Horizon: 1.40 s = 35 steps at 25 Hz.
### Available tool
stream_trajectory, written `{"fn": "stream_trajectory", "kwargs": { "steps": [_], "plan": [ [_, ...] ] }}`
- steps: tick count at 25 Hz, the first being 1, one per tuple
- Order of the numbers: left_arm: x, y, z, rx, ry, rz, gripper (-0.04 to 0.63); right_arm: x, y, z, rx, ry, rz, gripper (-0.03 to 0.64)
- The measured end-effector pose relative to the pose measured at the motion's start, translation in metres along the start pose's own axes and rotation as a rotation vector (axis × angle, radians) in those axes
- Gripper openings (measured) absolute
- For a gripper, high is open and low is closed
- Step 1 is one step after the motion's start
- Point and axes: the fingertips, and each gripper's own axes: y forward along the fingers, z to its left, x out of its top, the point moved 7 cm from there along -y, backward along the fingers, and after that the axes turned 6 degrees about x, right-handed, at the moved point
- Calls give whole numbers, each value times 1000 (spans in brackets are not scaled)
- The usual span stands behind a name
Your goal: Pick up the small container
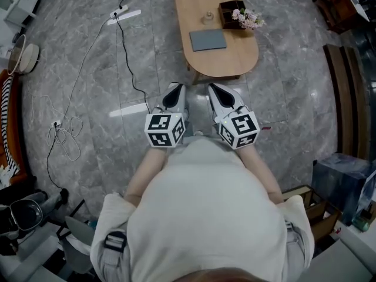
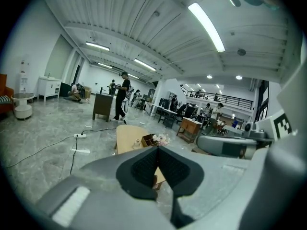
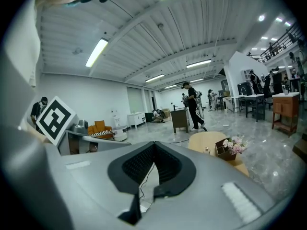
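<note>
Short of the oval table (image 1: 226, 57), left gripper (image 1: 175, 88) & right gripper (image 1: 216, 88) hover w/ jaws together, empty; small container (image 1: 208, 17) sits on tabletop, well apart from both

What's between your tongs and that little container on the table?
Head view: bare floor, then the wooden table's near end, where a flat grey pad lies just before the small container.

Left gripper (image 2: 157, 148) jaws together; table (image 2: 125, 134), perhaps small container (image 2: 137, 143), beyond.
</note>
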Motion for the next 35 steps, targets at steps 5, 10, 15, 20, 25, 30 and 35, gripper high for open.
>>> {"fn": "stream_trajectory", "kwargs": {
  "steps": [5, 10, 15, 20, 25, 30, 35],
  "plan": [
    [17, 41, 18, -19, 7, 4, 2, 6, 26, -29, -37, 20, -7, -2],
    [45, 91, 40, -55, 39, 25, 3, 24, 70, -62, -77, 39, -10, -2],
    [81, 145, 69, -82, 96, 40, 2, 49, 124, -93, -108, 50, 4, -2],
    [116, 199, 99, -139, 146, 70, 2, 76, 176, -124, -163, 49, 0, -2],
    [142, 255, 122, -198, 166, 102, 2, 94, 217, -153, -229, 67, -18, -2],
    [160, 307, 135, -275, 199, 143, 2, 101, 250, -180, -303, 92, -23, -2],
    [162, 346, 140, -339, 216, 197, 2, 98, 262, -202, -398, 154, -22, -2]
  ]
}}
